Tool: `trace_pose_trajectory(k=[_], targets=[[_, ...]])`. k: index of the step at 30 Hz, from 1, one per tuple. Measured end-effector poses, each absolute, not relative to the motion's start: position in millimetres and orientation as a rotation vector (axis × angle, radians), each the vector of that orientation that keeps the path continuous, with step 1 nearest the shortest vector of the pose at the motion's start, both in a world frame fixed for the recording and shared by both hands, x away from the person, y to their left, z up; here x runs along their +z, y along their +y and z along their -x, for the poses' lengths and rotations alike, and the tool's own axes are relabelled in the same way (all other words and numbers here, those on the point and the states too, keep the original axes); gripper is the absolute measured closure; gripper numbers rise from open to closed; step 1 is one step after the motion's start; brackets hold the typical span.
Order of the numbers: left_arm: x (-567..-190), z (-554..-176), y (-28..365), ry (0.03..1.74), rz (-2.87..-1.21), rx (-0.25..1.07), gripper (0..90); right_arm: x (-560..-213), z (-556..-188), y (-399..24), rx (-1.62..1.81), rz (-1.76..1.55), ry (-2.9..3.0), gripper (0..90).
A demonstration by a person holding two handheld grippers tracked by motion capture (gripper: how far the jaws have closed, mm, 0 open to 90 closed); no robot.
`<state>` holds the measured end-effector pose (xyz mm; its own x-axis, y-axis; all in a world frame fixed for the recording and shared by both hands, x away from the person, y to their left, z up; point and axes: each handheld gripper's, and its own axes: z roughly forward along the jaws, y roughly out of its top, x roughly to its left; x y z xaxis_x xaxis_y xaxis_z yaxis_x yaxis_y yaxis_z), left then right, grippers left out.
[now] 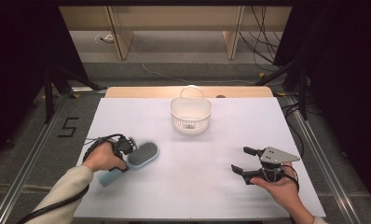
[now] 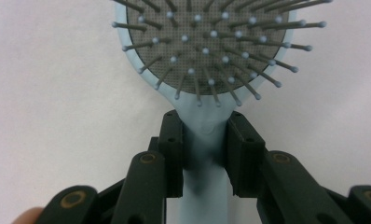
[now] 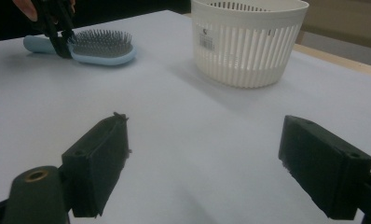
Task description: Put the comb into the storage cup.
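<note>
A light blue hairbrush (image 1: 144,154) lies bristles up at the left of the white table, its handle pointing toward the person. My left gripper (image 1: 126,156) is shut on the narrow neck of the handle, just below the bristle pad. In the left gripper view the two black pads press on both sides of the hairbrush (image 2: 211,42). My right gripper (image 1: 240,159) stands open at the right front, its jaws wide apart with nothing between them. The right gripper view shows its pads (image 3: 99,158) low over the table and the hairbrush (image 3: 99,46) farther off.
A white slotted plastic basket (image 1: 190,125) with a thin handle stands at the middle back of the table, and in the right gripper view the basket (image 3: 244,51) sits ahead to the right. Bare white tabletop (image 1: 197,186) lies between the two grippers.
</note>
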<state>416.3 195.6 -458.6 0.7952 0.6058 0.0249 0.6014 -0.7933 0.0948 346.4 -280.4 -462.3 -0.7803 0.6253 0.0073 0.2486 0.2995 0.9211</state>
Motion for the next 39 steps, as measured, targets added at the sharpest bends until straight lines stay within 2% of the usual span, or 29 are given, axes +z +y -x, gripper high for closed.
trace_pose_trajectory(k=[4, 18, 24, 39], targets=[[-456.6, -413.7, 194.4, 0.963, -2.863, 0.104, 70.1, -462.1, -346.4, -280.7, 1.477, -0.787, 2.217, 17.0], [-437.5, -405.0, 193.9, 1.007, -2.625, 0.304, 70.0, -462.4, -346.2, -280.6, 1.478, -0.788, 2.218, 16.9], [-433.2, -403.8, 193.4, 1.04, -2.524, 0.343, 70.1, -462.2, -346.1, -281.1, 1.478, -0.789, 2.217, 16.9], [-440.7, -396.4, 196.2, 1.026, -2.429, 0.362, 70.1, -462.0, -345.8, -281.1, 1.482, -0.788, 2.217, 16.9]])
